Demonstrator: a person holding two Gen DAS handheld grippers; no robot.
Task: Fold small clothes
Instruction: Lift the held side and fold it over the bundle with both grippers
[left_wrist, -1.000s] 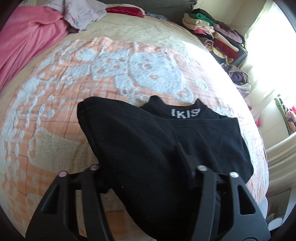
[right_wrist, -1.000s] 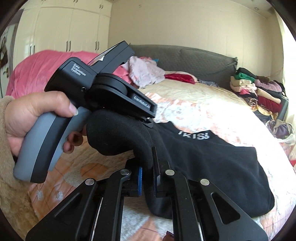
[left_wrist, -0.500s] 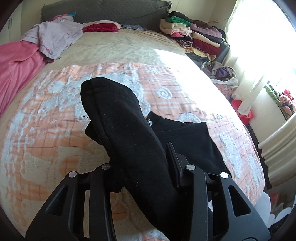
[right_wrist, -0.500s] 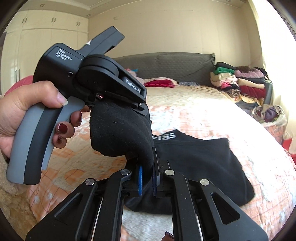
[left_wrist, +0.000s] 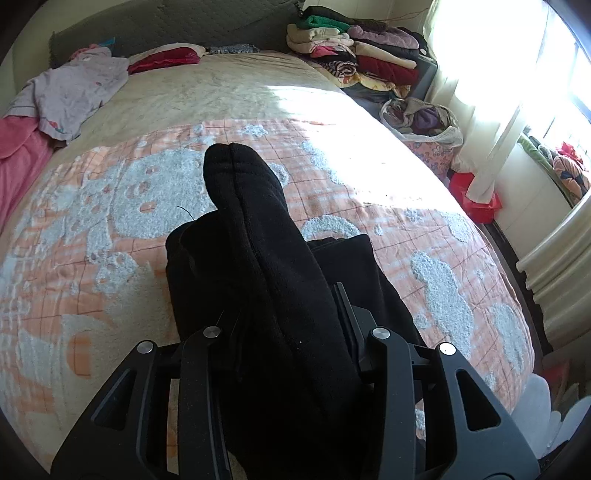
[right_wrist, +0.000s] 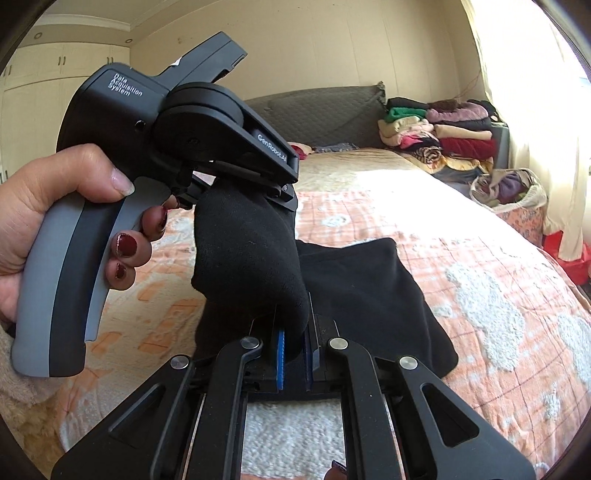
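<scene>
While most of the black garment (right_wrist: 369, 295) lies flat on the peach-and-white blanket (right_wrist: 498, 277), one thick, fleecy fold with a stitched seam rises off it. Both tools pinch that fold: the right gripper (right_wrist: 294, 354) narrowly between blue pads, the left gripper (left_wrist: 284, 332) across its bulk.

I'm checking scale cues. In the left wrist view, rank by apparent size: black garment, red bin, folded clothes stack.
1. black garment, largest, though nearest the camera
2. folded clothes stack
3. red bin, smallest, partly behind the curtain
</scene>
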